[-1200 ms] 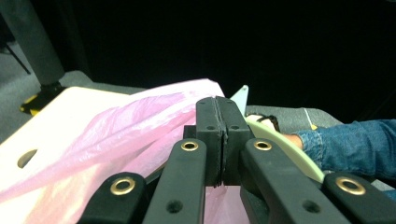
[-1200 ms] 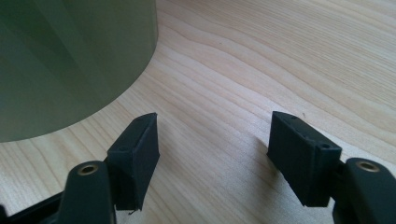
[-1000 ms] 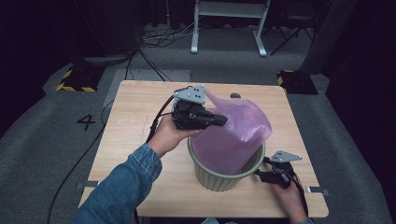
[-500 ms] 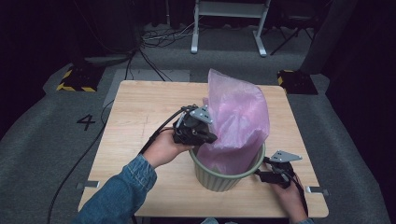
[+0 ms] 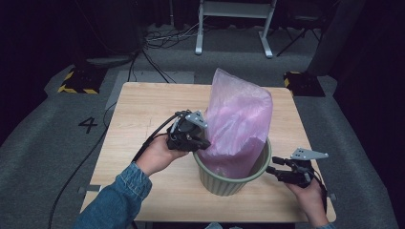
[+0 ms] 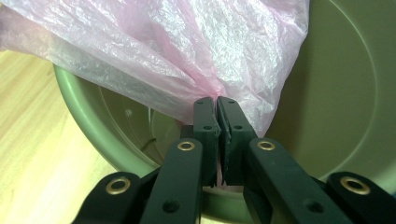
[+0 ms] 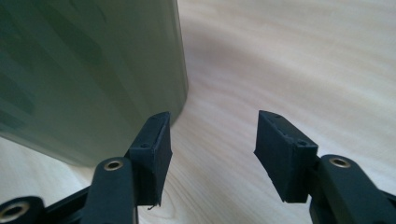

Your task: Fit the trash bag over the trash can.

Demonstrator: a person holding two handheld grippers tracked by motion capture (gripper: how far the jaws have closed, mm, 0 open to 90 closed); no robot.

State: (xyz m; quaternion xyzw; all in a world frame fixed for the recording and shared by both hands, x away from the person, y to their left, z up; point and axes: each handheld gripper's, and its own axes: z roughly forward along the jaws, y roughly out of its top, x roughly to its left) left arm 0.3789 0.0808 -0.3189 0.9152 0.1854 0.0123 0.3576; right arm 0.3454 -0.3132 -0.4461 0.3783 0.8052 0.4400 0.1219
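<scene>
A pale green round bin stands on the wooden table, with a pink plastic bag rising tall out of it. My left gripper is at the bin's left rim, shut on a bunched fold of the bag, its jaws pointing into the bin. My right gripper hovers just right of the bin, apart from it. Its jaws are open and have just been closing, with nothing between them. The bin's outer wall is to their left.
Bare tabletop lies to the right of the bin and behind it. Past the table's far edge are grey floor, cables and a white metal stand. A floor mark "4" is at the left.
My left gripper came down and toward the bin's rim with the bag, which now stands taller and more upright. The right gripper lifted slightly beside the bin.
</scene>
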